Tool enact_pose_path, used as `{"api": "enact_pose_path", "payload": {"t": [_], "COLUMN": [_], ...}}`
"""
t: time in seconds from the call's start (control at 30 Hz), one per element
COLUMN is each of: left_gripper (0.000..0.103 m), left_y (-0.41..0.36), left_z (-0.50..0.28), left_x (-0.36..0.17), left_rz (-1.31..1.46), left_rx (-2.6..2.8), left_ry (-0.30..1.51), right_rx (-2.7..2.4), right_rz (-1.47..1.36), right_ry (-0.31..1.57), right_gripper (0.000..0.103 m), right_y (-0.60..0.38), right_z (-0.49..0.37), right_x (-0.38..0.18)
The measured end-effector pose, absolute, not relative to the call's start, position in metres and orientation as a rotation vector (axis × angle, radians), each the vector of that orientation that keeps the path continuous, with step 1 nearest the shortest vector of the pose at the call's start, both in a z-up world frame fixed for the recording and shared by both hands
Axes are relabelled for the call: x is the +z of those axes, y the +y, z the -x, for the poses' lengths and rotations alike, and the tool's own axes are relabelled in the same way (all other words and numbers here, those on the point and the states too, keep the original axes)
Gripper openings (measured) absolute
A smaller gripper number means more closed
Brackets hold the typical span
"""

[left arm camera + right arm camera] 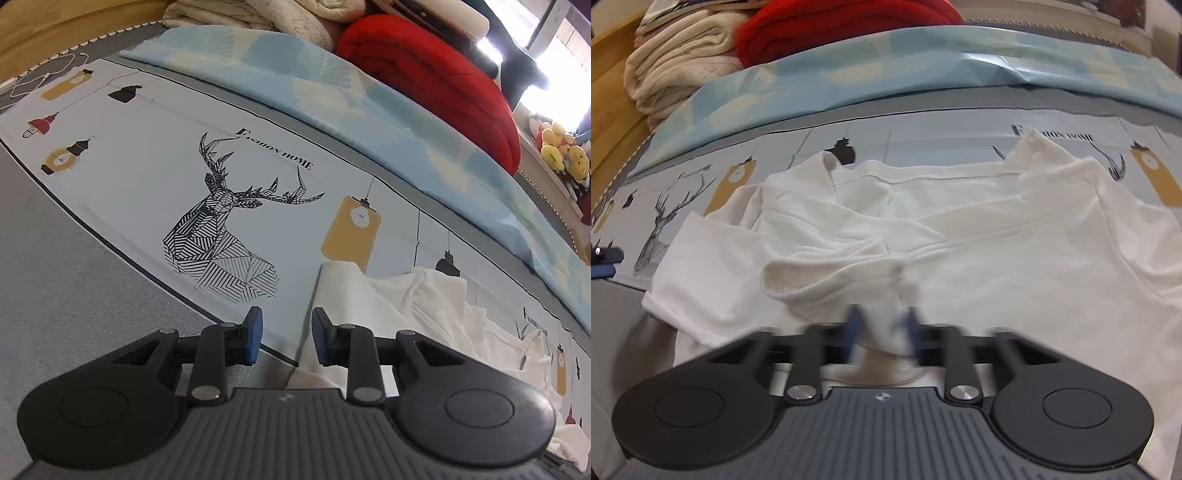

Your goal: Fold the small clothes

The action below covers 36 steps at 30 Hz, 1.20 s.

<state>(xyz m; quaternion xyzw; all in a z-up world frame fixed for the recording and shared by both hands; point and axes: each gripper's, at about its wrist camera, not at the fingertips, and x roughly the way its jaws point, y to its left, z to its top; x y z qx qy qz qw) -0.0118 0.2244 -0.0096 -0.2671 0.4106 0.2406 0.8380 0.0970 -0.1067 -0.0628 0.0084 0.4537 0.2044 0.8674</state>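
My right hand-held gripper [881, 325] pinches the white shirt [960, 229]; left hand-held gripper [284, 336], open at nine o'clock, must grab next.

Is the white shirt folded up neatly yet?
Not yet. The shirt lies rumpled, sleeves loose and bunched, on the mat.

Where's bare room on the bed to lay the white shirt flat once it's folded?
Free: the printed sheet around the deer print, bordered by the grey strip on its near side and the blue cloth beyond. Crowded: the far side, with the red blanket and cream blankets; the shirt covers the sheet's right half.
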Motion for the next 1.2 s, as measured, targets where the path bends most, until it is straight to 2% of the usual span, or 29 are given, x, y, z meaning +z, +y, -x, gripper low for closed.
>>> {"api": "enact_pose_path", "payload": {"t": [0.2, 0.3, 0.37, 0.63, 0.87, 1.0, 1.1, 1.17, 1.2], "left_gripper": [0.032, 0.032, 0.032, 0.032, 0.033, 0.034, 0.041, 0.056, 0.057], "left_y": [0.221, 0.218, 0.215, 0.188, 0.165, 0.155, 0.153, 0.154, 0.156], "left_z": [0.008, 0.006, 0.004, -0.014, -0.026, -0.029, -0.031, -0.031, -0.029], "left_x": [-0.011, -0.011, -0.012, -0.025, -0.036, -0.047, -0.063, -0.075, -0.076], "left_rz": [0.560, 0.558, 0.554, 0.522, 0.541, 0.515, 0.475, 0.426, 0.431], "left_rx": [0.507, 0.506, 0.500, 0.398, 0.284, 0.240, 0.254, 0.300, 0.311], "left_ry": [0.867, 0.867, 0.870, 0.915, 0.939, 0.989, 1.086, 1.151, 1.151], "right_rx": [0.423, 0.273, 0.124, -0.148, -0.147, -0.249, -0.333, -0.325, -0.333], "right_rz": [-0.160, -0.391, -0.509, -0.676, -0.633, -0.618, -0.636, -0.615, -0.601], "right_ry": [0.797, 0.626, 0.581, 0.769, 0.547, 0.813, 0.878, 0.853, 0.833], "right_gripper": [0.000, 0.000, 0.000, 0.000, 0.000, 0.000, 0.004, 0.005, 0.005], "right_y": [-0.136, -0.178, -0.205, -0.262, -0.267, -0.279, -0.288, -0.290, -0.290], "right_z": [-0.092, -0.086, -0.081, -0.097, -0.081, -0.100, -0.097, -0.099, -0.098], "right_x": [-0.027, -0.009, -0.009, -0.055, -0.021, -0.057, -0.071, -0.063, -0.059]}}
